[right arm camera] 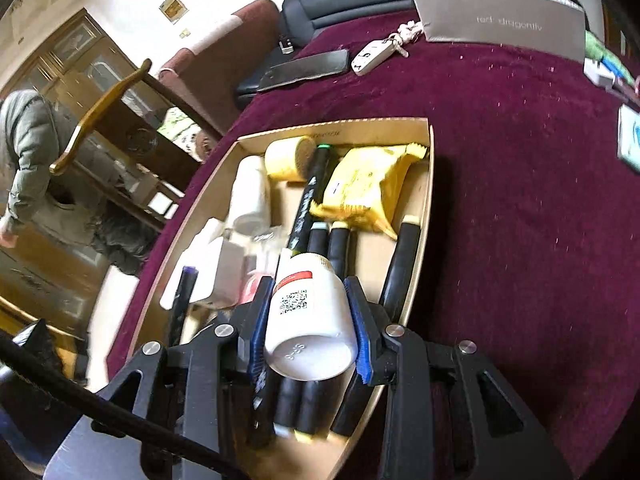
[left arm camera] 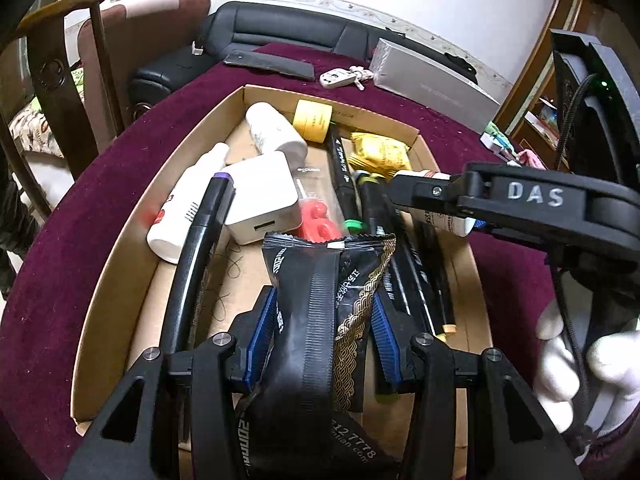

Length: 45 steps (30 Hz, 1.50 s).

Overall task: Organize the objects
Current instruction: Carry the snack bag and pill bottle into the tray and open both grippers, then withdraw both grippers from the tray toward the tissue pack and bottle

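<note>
A shallow cardboard box [left arm camera: 120,248] lies on the maroon table. My left gripper [left arm camera: 324,320] is shut on a black snack packet with gold trim [left arm camera: 320,288], held over the box's near end. My right gripper [right arm camera: 308,312] is shut on a white pill bottle [right arm camera: 310,320] and holds it over several black markers [right arm camera: 340,244] on the box's right side; it shows in the left wrist view [left arm camera: 452,196] at right. The box also holds a white charger [left arm camera: 260,196], a white spray bottle [left arm camera: 184,208], a yellow jar [left arm camera: 314,120] and a yellow packet [right arm camera: 364,188].
Beyond the box on the maroon cloth [right arm camera: 500,200] lie a black phone [right arm camera: 308,68], a white key fob [right arm camera: 372,56] and a grey carton [right arm camera: 500,20]. A wooden chair [left arm camera: 60,72] stands left of the table, a dark sofa [left arm camera: 280,28] behind it. A person [right arm camera: 36,176] stands at left.
</note>
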Each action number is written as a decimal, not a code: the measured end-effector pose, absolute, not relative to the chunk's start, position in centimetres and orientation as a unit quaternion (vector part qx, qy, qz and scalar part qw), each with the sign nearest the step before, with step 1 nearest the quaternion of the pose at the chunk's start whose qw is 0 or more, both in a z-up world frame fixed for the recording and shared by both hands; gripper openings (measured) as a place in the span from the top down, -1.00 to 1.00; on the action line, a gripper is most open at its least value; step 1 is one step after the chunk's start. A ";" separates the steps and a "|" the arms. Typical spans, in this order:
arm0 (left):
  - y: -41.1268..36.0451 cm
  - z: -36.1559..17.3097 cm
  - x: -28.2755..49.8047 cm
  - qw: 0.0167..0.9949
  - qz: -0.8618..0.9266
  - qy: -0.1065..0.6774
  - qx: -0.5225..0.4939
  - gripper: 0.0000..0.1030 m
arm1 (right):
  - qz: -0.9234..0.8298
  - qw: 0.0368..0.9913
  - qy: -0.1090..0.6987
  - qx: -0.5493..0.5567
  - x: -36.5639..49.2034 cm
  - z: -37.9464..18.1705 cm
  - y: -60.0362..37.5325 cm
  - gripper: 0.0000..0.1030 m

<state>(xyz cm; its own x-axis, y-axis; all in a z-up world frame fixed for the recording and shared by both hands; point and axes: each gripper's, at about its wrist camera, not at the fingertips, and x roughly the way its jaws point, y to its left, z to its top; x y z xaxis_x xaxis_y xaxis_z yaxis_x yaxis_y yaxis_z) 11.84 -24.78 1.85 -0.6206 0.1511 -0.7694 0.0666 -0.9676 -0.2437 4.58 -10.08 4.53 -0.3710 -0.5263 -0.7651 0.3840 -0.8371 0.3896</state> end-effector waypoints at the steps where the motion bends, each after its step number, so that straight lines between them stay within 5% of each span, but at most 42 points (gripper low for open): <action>1: -24.9 1.8 11.8 0.021 0.892 -0.126 -0.434 0.19 | -0.828 0.270 -0.067 0.486 4.5 4.4 -10.3 0.37; 17: -25.8 6.0 14.5 0.005 0.917 -0.145 -0.371 -0.16 | -0.851 0.260 -0.083 0.448 6.3 6.7 -8.2 0.02; 28: -25.3 8.3 16.4 -0.011 0.931 -0.130 -0.342 -0.25 | -0.850 0.282 -0.078 0.438 8.4 7.4 -7.4 -0.01; 36: -26.2 8.8 17.4 -0.020 0.934 -0.138 -0.330 -0.25 | -0.711 0.417 -0.262 0.501 6.9 5.1 -6.6 -0.02; 45: -26.3 8.2 17.6 -0.016 0.935 -0.131 -0.330 -0.25 | -0.743 0.364 -0.223 0.515 3.8 3.2 -8.0 -0.05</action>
<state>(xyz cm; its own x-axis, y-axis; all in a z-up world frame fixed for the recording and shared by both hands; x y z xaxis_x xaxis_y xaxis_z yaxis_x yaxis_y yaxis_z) 17.56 -26.26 8.24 -0.7821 0.0558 -0.6207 0.1174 -0.9649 -0.2348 3.79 -7.97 3.24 -0.2041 -0.7710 -0.6033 0.3108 -0.6354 0.7069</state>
